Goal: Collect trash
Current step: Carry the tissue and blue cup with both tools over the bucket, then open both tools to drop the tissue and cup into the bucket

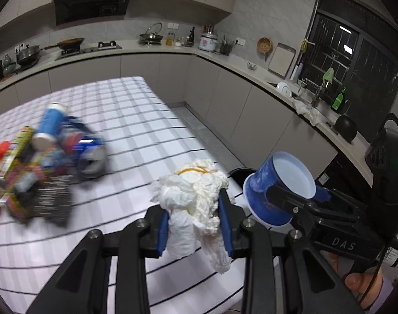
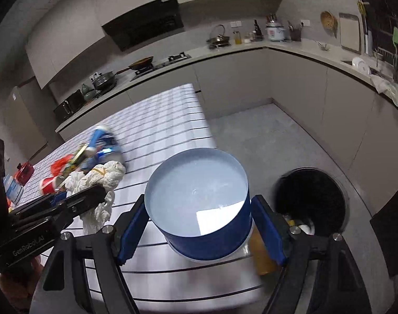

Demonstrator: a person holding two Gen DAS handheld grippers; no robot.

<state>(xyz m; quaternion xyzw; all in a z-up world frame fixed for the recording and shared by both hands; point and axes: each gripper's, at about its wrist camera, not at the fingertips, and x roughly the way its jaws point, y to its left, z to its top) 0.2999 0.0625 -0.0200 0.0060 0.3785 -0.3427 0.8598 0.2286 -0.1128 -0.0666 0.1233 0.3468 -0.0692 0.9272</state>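
Observation:
My left gripper (image 1: 195,225) is shut on a crumpled white paper wad (image 1: 196,196) with a yellow rubber band, held above the checked table (image 1: 136,130). It also shows in the right wrist view (image 2: 99,183). My right gripper (image 2: 201,230) is shut on a blue paper cup (image 2: 199,198) with a white inside, mouth toward the camera, near the table's right edge. The cup also shows in the left wrist view (image 1: 277,188). A black round trash bin (image 2: 311,201) stands on the floor to the right of the cup, holding some trash.
A pile of trash (image 1: 41,157) lies at the table's left: a blue can, red cup, coloured wrappers, dark crumpled foil. It also shows in the right wrist view (image 2: 89,162). Kitchen counters (image 1: 172,49) with pots and a sink line the back and right walls.

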